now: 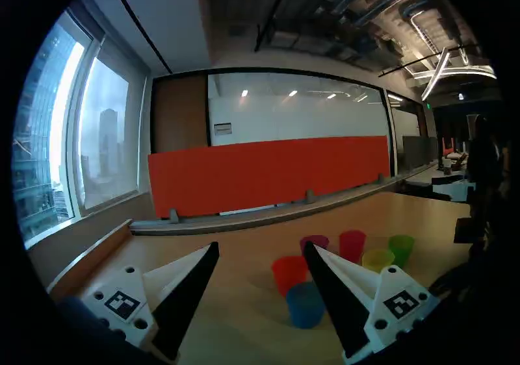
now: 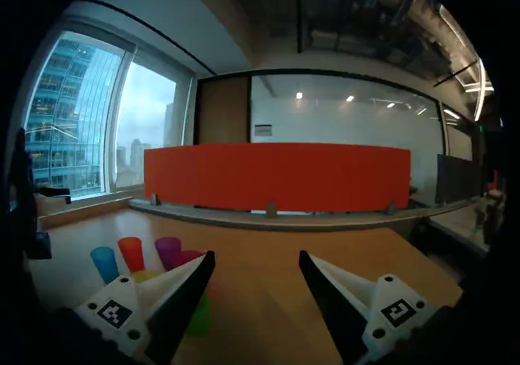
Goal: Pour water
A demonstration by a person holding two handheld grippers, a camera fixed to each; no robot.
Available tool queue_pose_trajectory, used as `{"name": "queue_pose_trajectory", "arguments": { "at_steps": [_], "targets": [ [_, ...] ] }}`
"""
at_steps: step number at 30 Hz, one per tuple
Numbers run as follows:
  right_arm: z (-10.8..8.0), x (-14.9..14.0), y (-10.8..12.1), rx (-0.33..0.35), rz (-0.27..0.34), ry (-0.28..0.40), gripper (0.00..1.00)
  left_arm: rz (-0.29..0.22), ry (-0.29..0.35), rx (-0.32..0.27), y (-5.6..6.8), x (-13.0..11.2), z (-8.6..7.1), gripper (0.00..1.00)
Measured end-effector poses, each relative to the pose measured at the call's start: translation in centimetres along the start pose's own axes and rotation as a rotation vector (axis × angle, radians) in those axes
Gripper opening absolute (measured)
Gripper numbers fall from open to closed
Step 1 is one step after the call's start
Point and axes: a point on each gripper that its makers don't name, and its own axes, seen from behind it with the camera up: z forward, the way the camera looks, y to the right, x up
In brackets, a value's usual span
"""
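Left gripper view is showing the left gripper [image 1: 260, 245], fingers apart, facing the cups [image 1: 351, 245], one finger half covering the blue cup [image 1: 300, 306]; the right gripper [image 2: 257, 254], likewise spread, is masking others.

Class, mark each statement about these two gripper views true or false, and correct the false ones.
1. Both the left gripper and the right gripper are open and hold nothing. True.
2. The blue cup lies on its side. False: it stands upright on the table.
3. An orange panel stands along the table's far edge. True.
4. The green cup is clamped in the left gripper. False: it stands free on the table beside the yellow cup.
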Motion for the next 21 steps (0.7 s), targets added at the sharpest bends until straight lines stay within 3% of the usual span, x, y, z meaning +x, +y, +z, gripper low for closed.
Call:
{"name": "queue_pose_trajectory", "arguments": {
  "at_steps": [8, 21],
  "targets": [
    [-0.5, 1.3, 1.7, -0.114, 0.001, 0.077, 1.00, 0.007, 0.059, 0.099, -1.7, 0.8, -0.1, 0.97],
    [-1.1, 2.1, 2.7, -0.222, -0.049, 0.118, 1.00, -0.017, 0.074, 0.166, -2.6, 0.4, 0.2, 0.97]
  ]
}}
